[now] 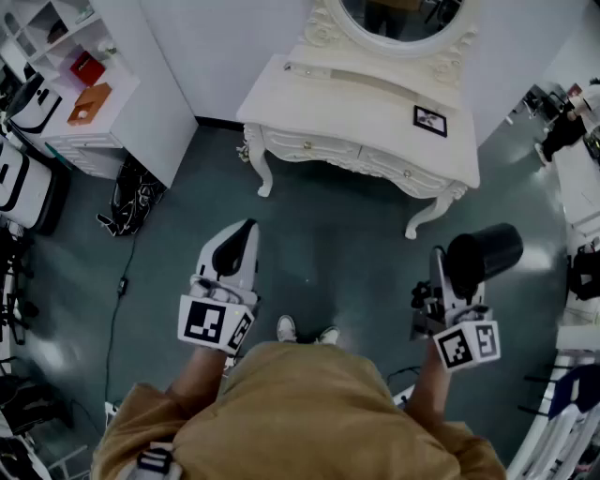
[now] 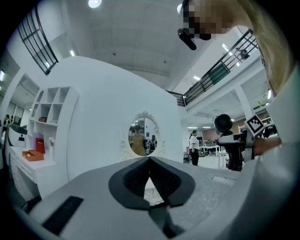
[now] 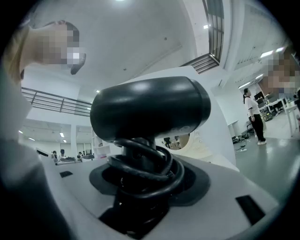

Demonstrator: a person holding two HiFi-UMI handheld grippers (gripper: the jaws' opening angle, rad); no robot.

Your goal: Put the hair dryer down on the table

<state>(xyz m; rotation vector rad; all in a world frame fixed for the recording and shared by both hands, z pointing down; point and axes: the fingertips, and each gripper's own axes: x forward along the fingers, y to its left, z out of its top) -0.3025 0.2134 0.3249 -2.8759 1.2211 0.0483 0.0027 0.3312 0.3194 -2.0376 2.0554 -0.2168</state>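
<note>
Hair dryer (image 1: 483,253) is off the table, held up over the grey-green floor (image 1: 347,244) at the person's right, well apart from the white dressing table (image 1: 375,112) ahead. That table stands against the wall with an oval mirror (image 1: 403,19) above its bare top; only a small black-and-white card (image 1: 430,120) lies on it, near the right end. A white shelf unit (image 1: 103,56) stands to the left, with a red box (image 1: 86,67) in one compartment and an orange item (image 1: 89,103) on the ledge below. A black bag (image 1: 131,197) slumps on the floor at its foot.

The person, in a tan shirt (image 1: 309,412), holds both tools level in front. The right gripper (image 1: 450,281) pinches the dryer's handle, jaws clamped on it with the black cord (image 3: 150,164) looped around the handle between them (the loops fill most of the gap); the fat black barrel sits just above the jaws in the right gripper view. The left gripper (image 1: 244,234) carries nothing, its jaw tips pressed together, and it points toward the mirror in the left gripper view. White shoes (image 1: 286,328) show between the two tools.
</note>
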